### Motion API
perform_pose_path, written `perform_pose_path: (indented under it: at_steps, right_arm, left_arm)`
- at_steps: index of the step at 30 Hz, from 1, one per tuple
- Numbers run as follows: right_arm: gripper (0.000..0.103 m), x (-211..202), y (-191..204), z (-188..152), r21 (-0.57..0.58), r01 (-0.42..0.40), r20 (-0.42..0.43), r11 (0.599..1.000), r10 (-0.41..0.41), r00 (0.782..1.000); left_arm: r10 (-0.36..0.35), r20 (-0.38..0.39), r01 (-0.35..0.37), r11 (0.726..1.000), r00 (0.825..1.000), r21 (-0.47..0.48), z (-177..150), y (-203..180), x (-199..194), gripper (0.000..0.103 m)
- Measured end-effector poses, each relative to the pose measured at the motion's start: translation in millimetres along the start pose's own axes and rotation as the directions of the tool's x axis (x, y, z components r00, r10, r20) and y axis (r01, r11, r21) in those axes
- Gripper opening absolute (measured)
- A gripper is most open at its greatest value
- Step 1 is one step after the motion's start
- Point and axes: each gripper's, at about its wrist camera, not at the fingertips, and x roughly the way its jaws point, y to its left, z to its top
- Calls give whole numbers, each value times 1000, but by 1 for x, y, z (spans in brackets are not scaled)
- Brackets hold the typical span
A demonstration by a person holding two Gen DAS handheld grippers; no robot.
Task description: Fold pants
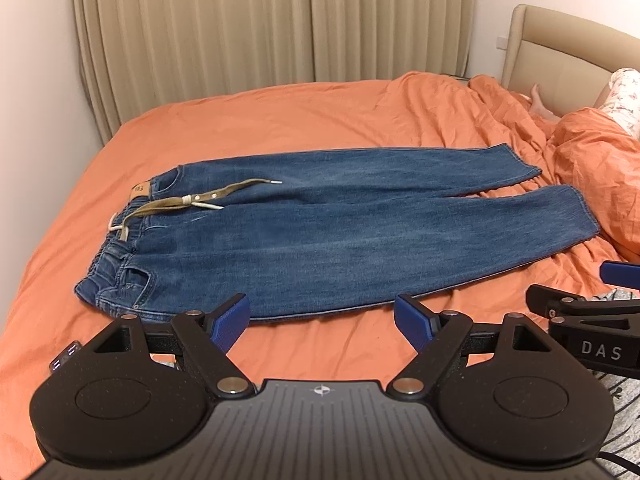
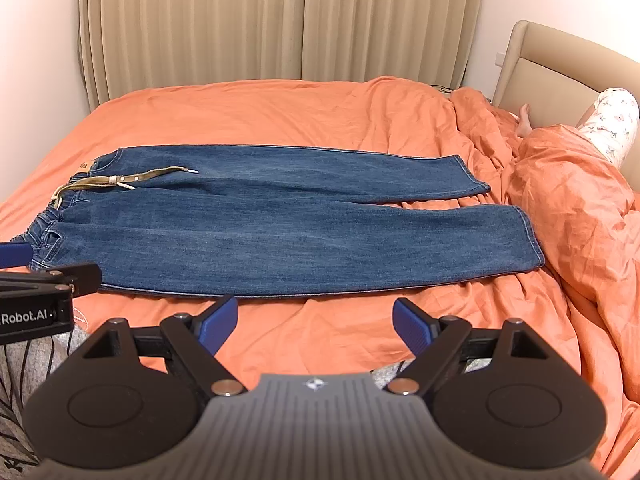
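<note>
Blue jeans (image 1: 320,236) (image 2: 280,224) lie flat and spread out on the orange bed, waistband to the left, both legs running right with a gap between the hems. An olive drawstring (image 1: 200,196) (image 2: 128,178) lies across the waist. My left gripper (image 1: 322,326) hovers open just short of the near edge of the jeans, by the hip and pocket. Further right along that same near edge, my right gripper (image 2: 314,326) is open as well and holds nothing. Each gripper's blue pads show in the other's view at the frame edge.
Orange bedding (image 1: 280,120) (image 2: 260,108) covers the bed and bunches in a heap at the right. A person's foot (image 2: 525,120) and a patterned trouser leg (image 2: 612,120) lie by the beige headboard (image 2: 560,72). Beige curtains (image 1: 260,20) hang behind. Grey patterned fabric (image 2: 24,360) is at the near edge.
</note>
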Motion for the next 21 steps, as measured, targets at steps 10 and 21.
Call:
perform_pose_path:
  at_steps: [10,21]
  right_arm:
    - [81,3,1,-2,-5,0,-7,1000,0,1000]
    - [81,4,1,-2,-7,-1,-11,1000,1,1000]
  left_arm:
    - [12,-29,-12,1000,1000,-2,-3,-1,4,96]
    - [11,-22,-11,1000,1000,0,0,1,3,96]
